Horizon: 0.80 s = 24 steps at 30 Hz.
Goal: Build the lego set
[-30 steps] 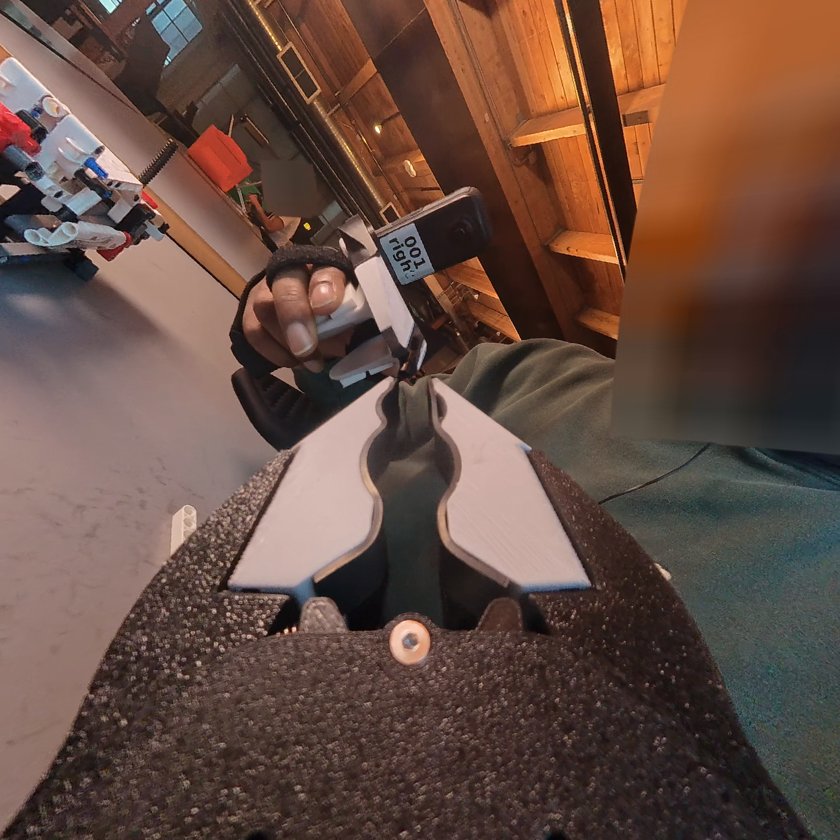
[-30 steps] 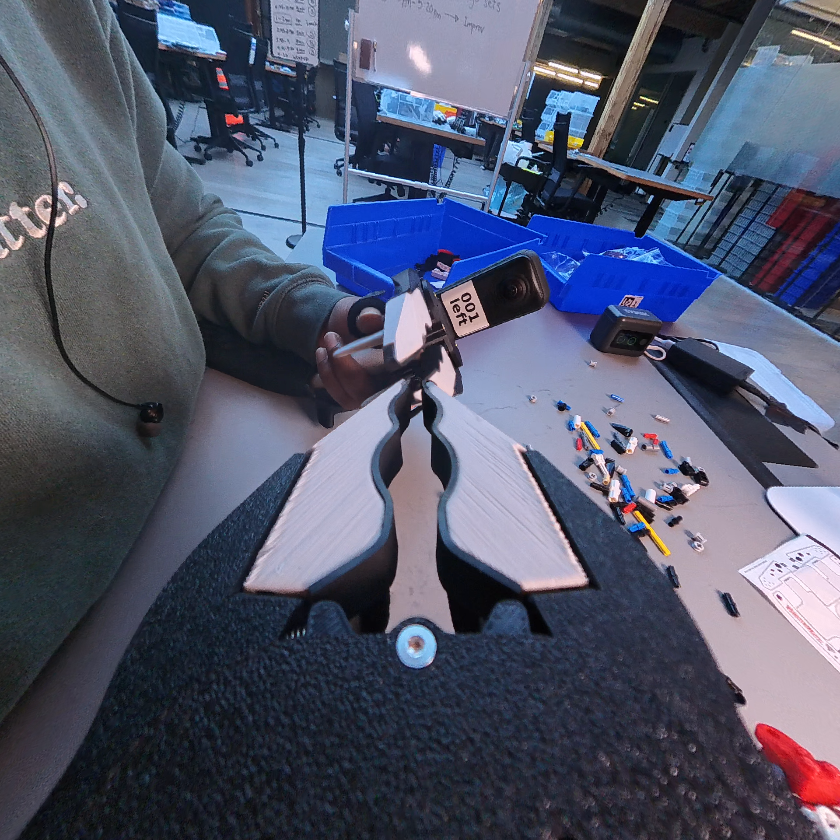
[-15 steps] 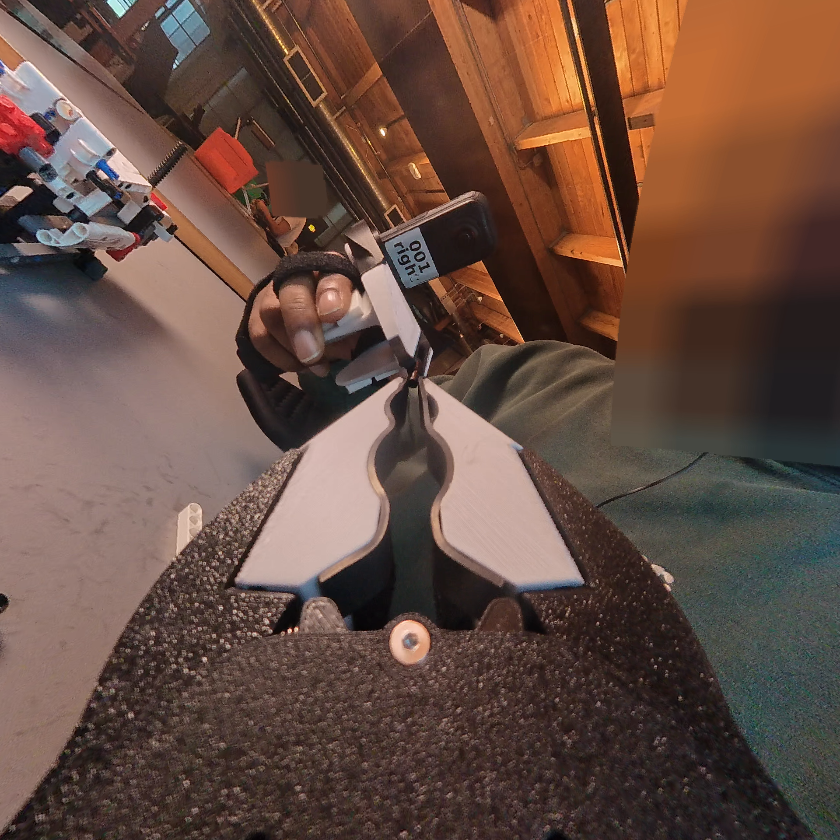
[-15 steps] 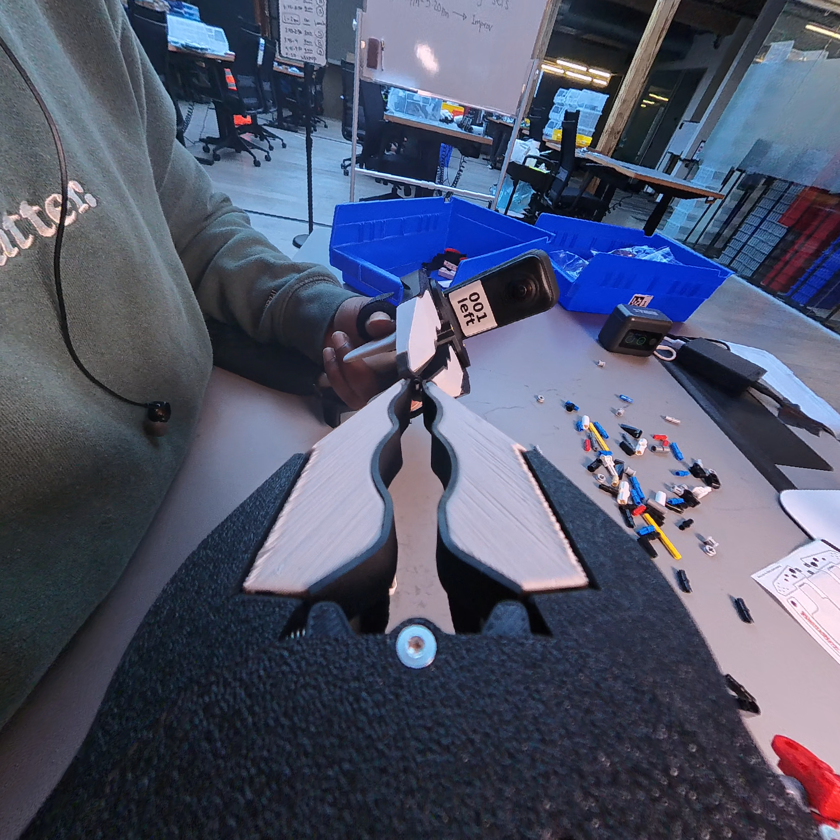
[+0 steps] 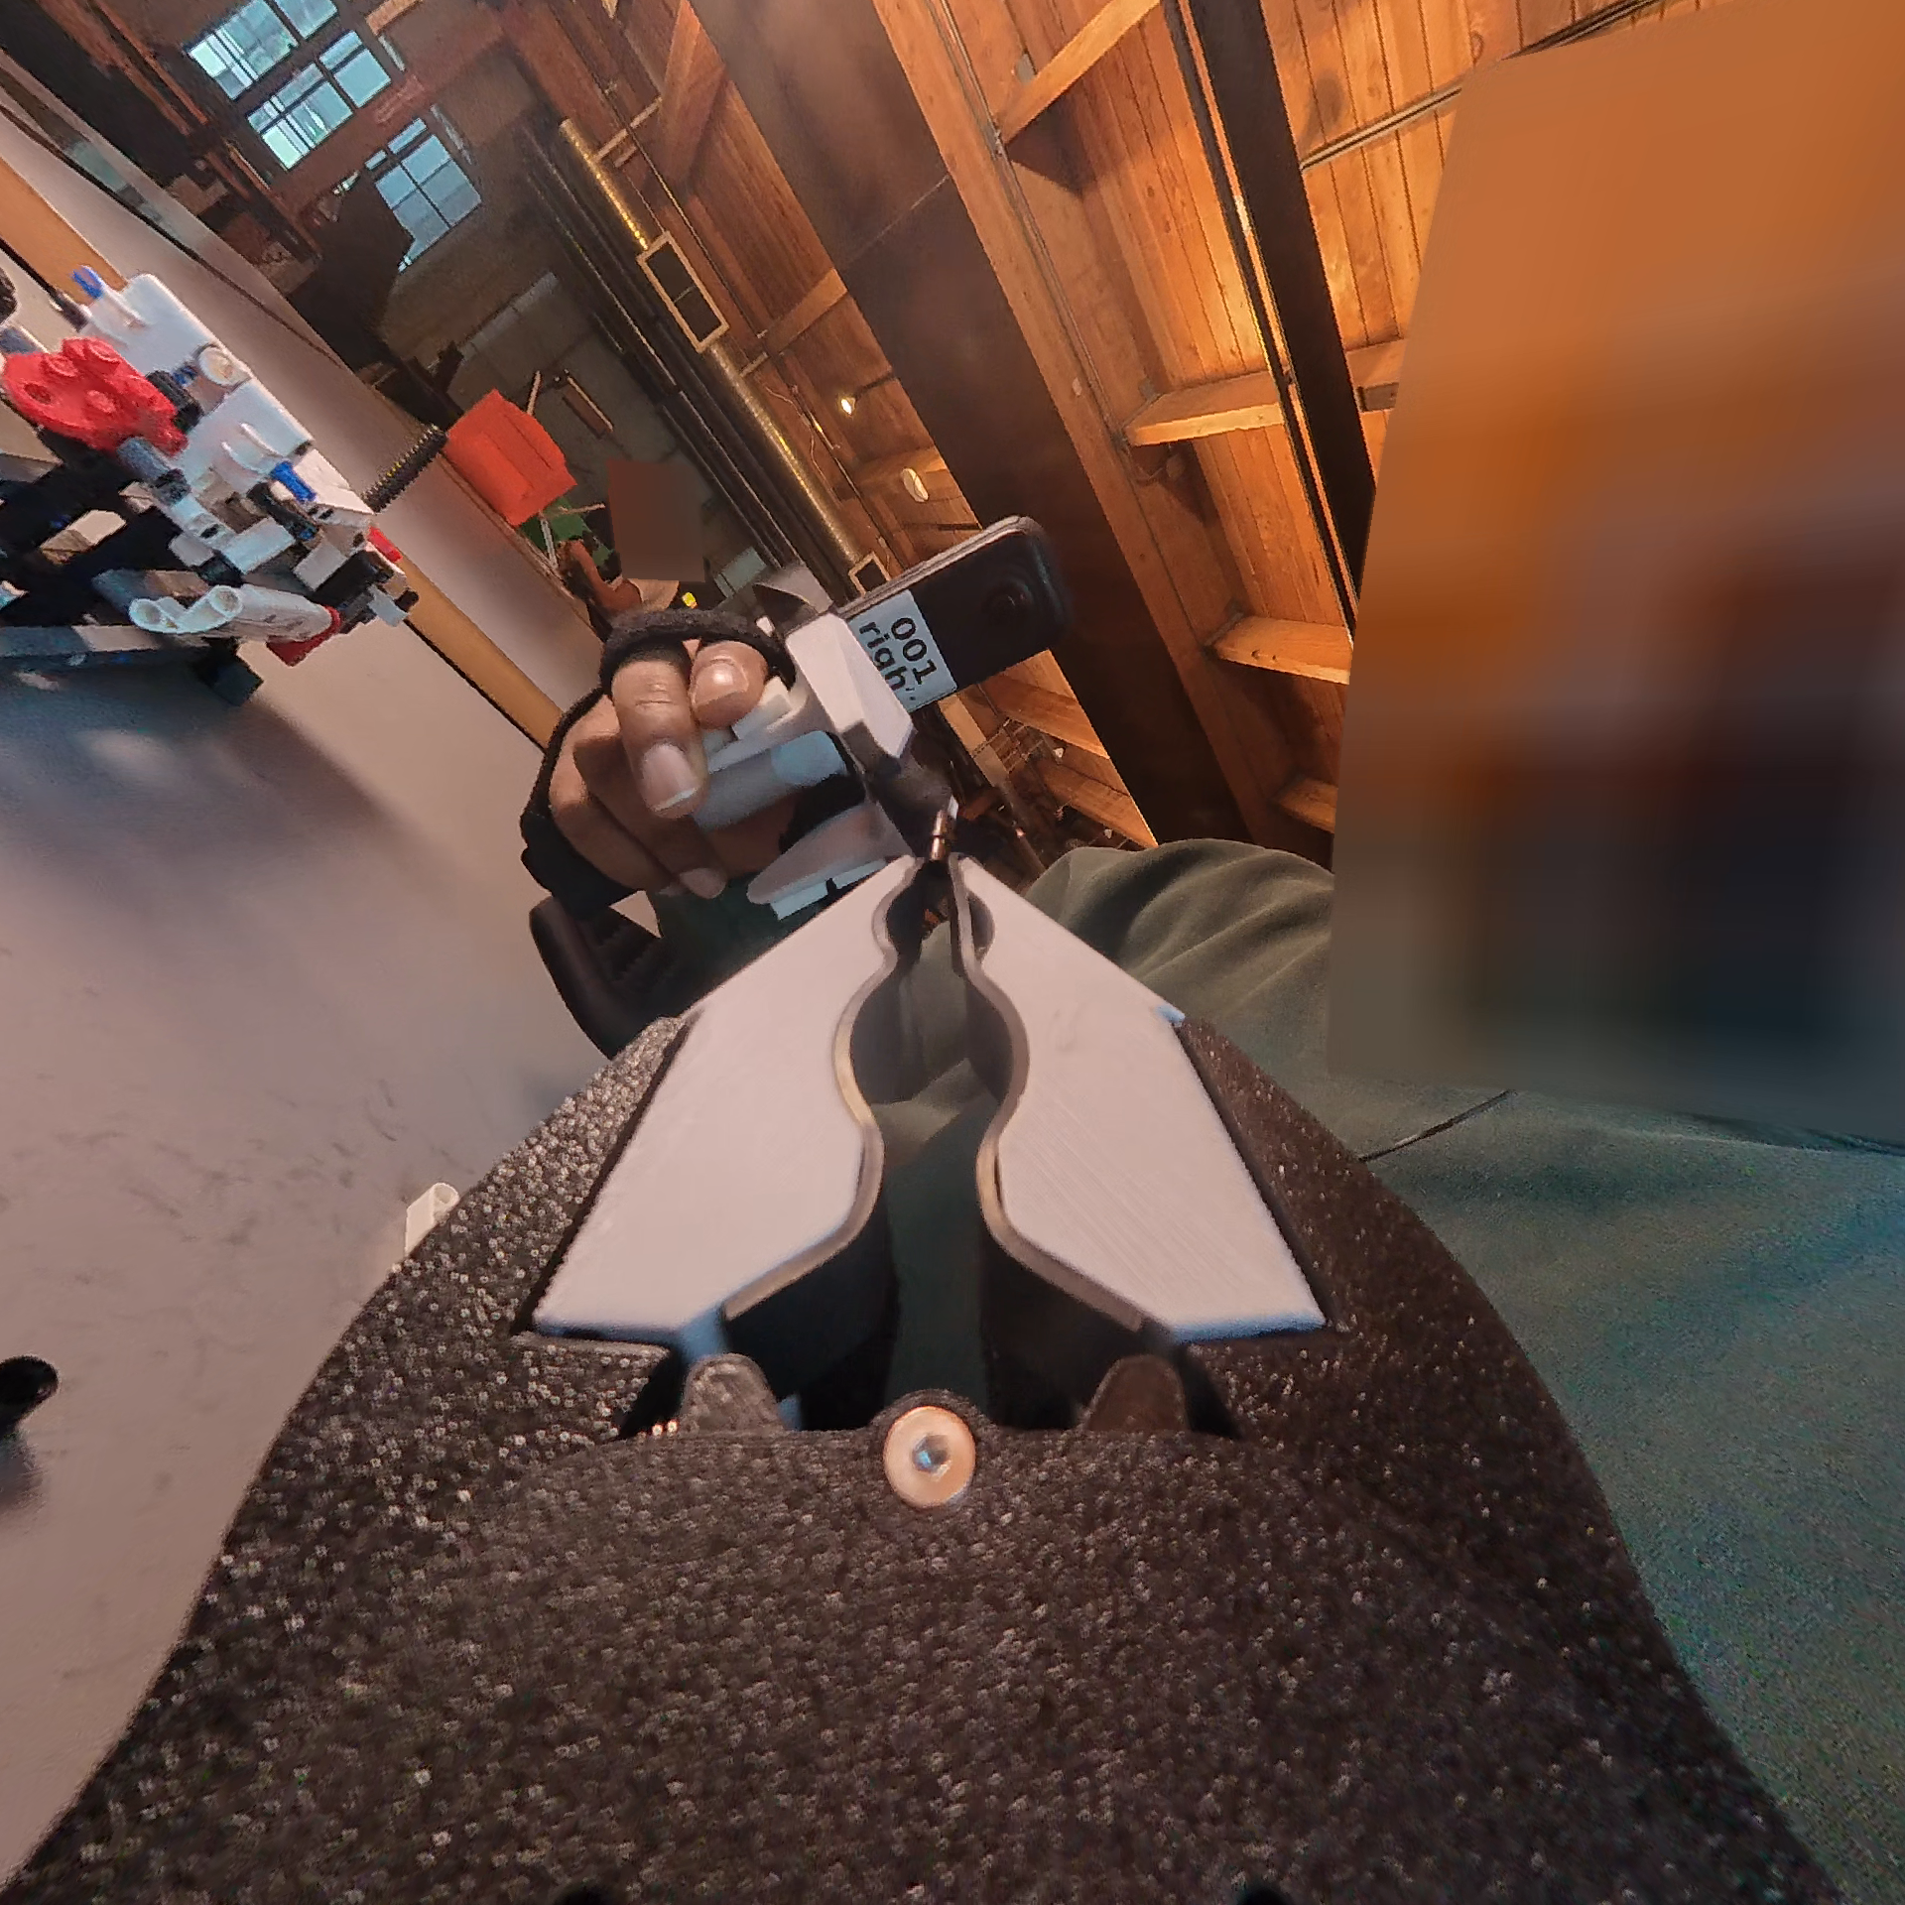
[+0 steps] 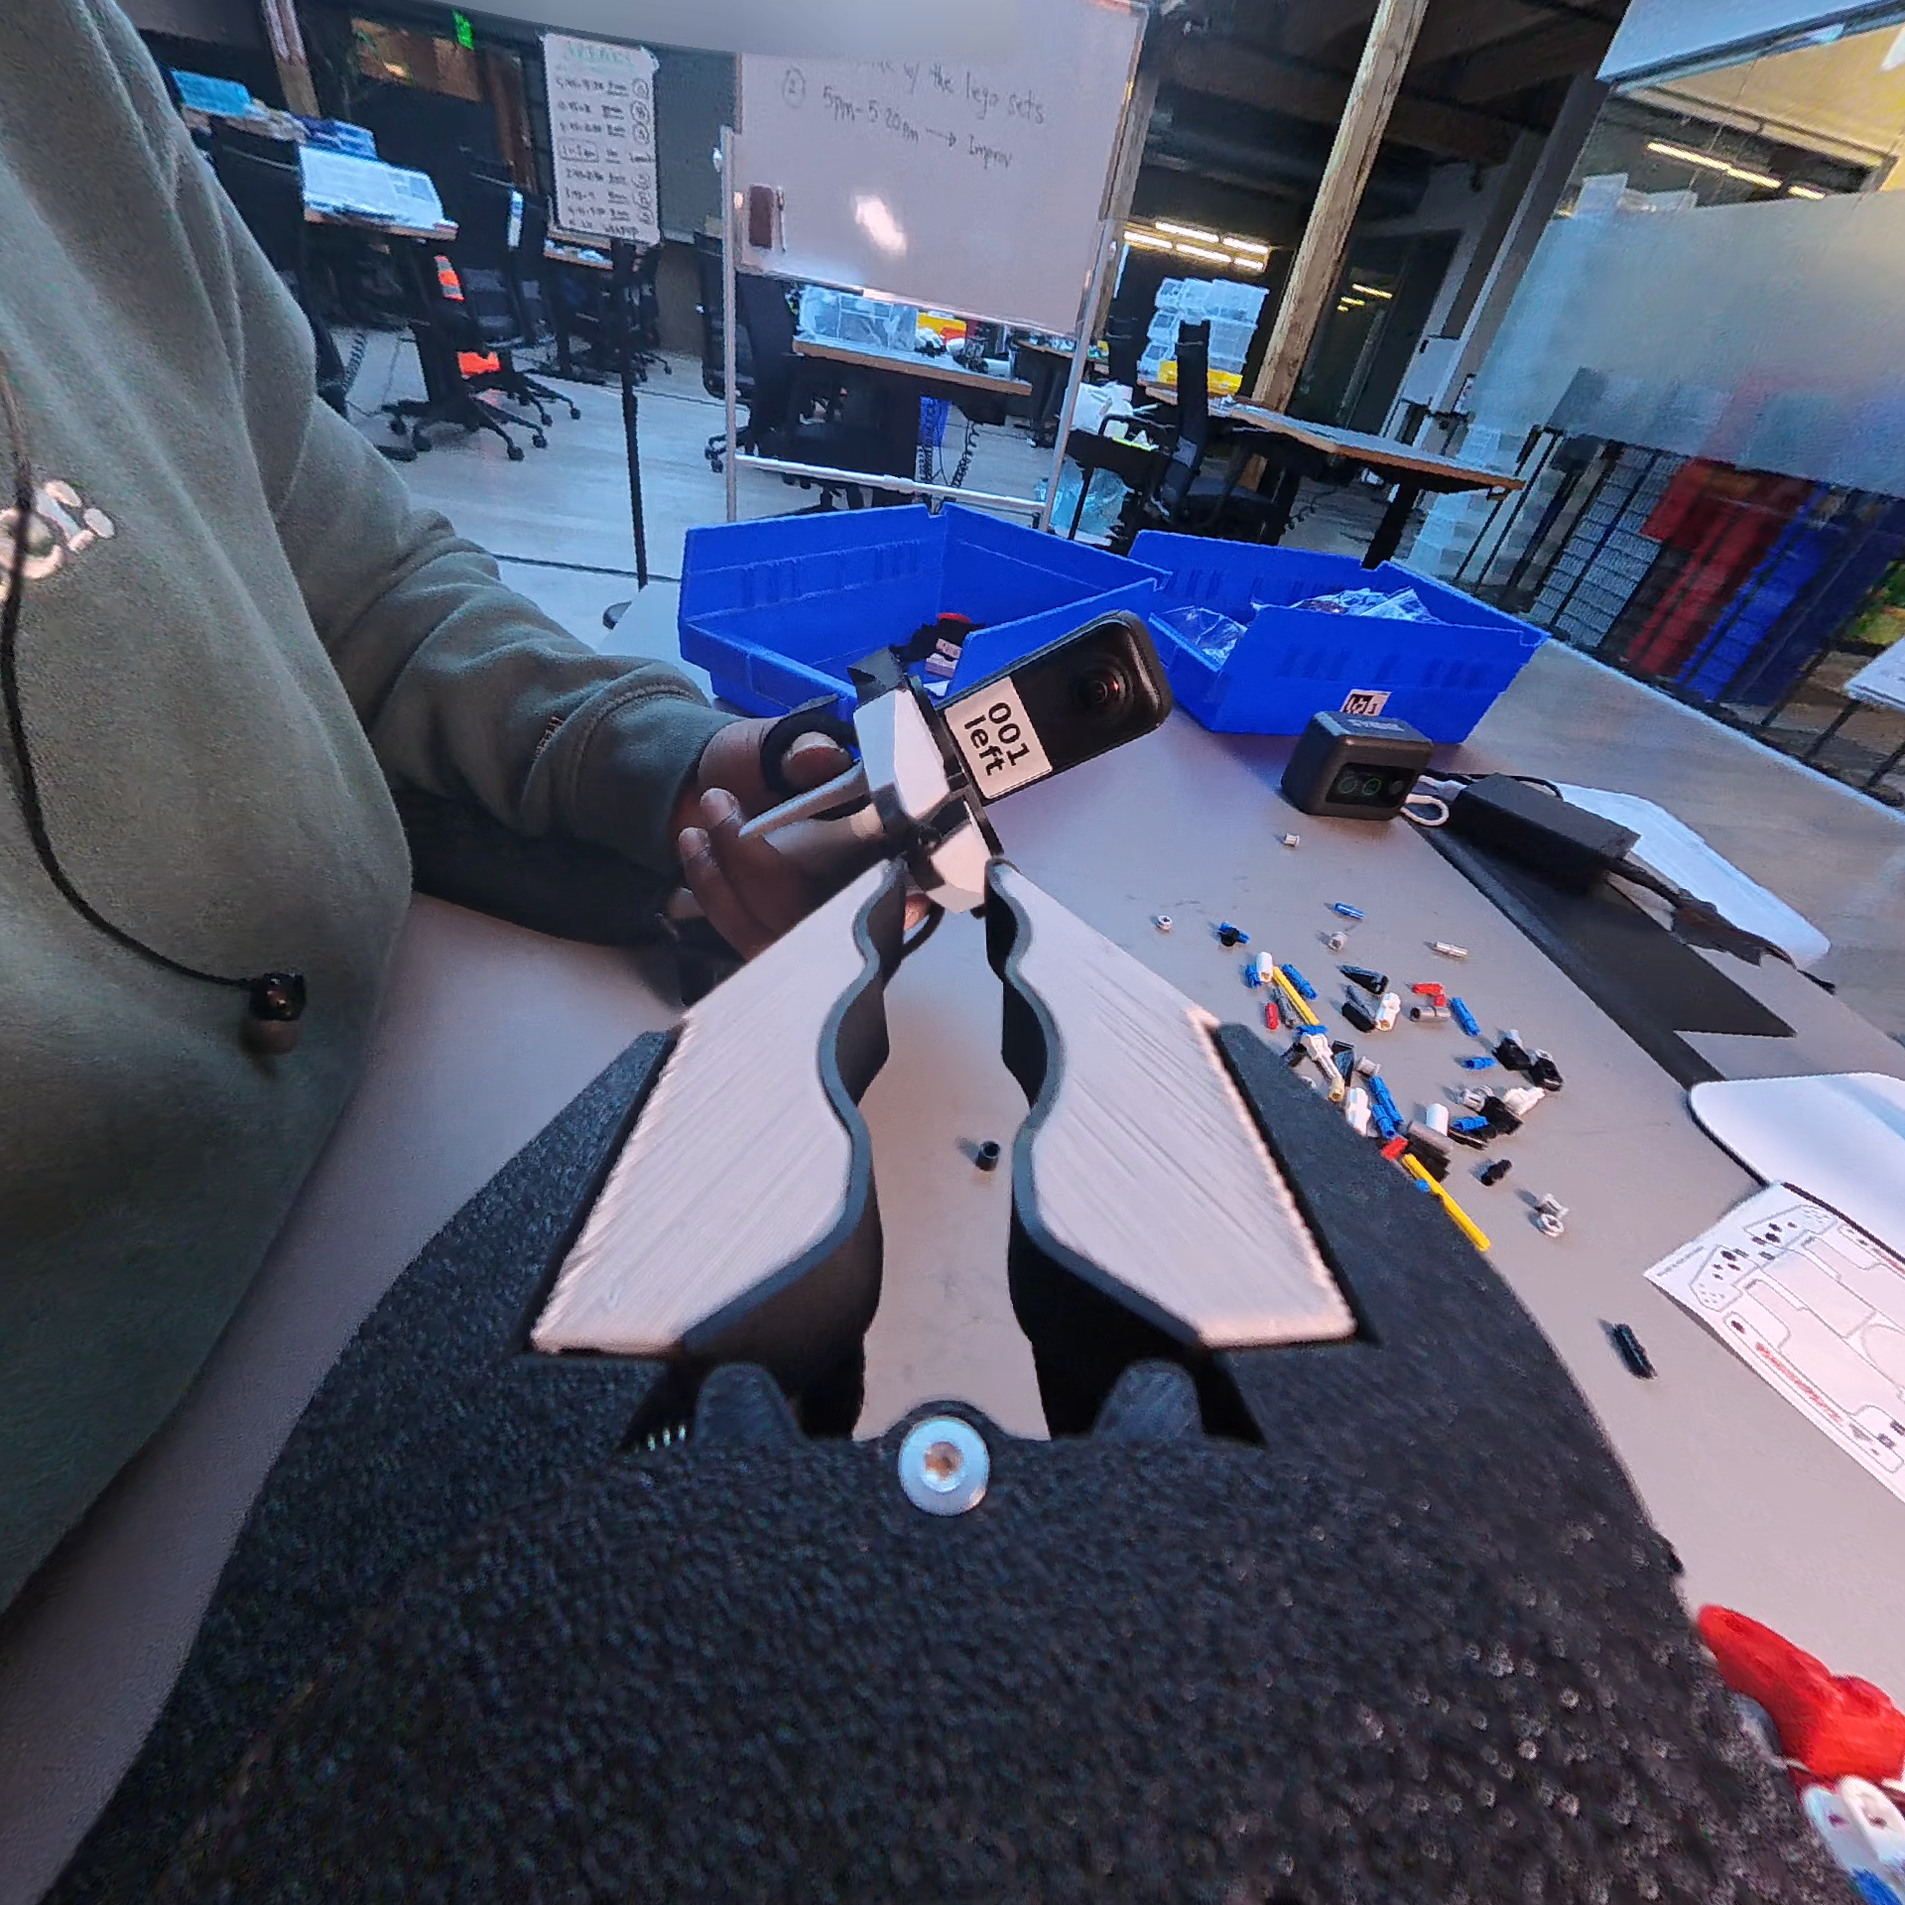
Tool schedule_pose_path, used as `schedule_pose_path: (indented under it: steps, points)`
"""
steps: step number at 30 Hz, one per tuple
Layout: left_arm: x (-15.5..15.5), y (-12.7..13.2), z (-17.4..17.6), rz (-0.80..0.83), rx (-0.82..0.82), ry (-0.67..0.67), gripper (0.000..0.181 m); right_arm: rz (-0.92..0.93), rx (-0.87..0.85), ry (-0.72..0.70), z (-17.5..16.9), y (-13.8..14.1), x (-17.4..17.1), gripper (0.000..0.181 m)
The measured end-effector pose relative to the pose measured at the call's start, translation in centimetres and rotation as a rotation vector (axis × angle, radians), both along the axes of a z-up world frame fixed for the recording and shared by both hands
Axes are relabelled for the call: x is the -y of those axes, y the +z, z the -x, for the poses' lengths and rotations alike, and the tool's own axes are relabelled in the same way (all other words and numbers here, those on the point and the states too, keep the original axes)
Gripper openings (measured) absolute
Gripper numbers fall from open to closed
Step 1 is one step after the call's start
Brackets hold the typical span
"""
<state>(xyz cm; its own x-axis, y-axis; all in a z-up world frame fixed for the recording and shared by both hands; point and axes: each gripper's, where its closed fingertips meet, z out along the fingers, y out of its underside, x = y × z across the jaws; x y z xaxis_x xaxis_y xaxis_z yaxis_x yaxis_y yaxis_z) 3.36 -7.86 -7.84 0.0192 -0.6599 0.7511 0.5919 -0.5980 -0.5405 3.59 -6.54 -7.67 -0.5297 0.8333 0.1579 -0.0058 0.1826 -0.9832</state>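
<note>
I hold both claws tip to tip above the table [image 6: 1185,887]: my left gripper [image 5: 933,876] nearly clenched on a small dark piece [image 5: 936,843], my right gripper [image 6: 933,892] parted, released. The part-built lego model [image 5: 196,495] stands well apart; loose pieces [image 6: 1392,1072] are scattered on the table.

Each gripper has a black, grainy body, two pale grey ribbed fingers [image 5: 763,1124] with black wavy inner edges, and a silver screw [image 6: 941,1464] at the base. A black camera [image 6: 1072,696] with a white label tops each. The person wears a green sweatshirt [image 6: 155,722] with a black cord [image 6: 124,928].
</note>
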Motion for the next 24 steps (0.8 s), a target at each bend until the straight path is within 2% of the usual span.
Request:
schedule_pose_path:
  steps: [21,24]
  points:
    - [0.4,-0.2,-1.1,0.005,-0.016,-0.055,0.003,0.010,-0.004,0.061,0.0,-0.3,1.5,0.005]
    - [0.2,-0.6,-1.2,0.017,-0.069,-0.037,0.004,0.010,0.022,0.066,-0.1,-0.6,1.4,0.004]
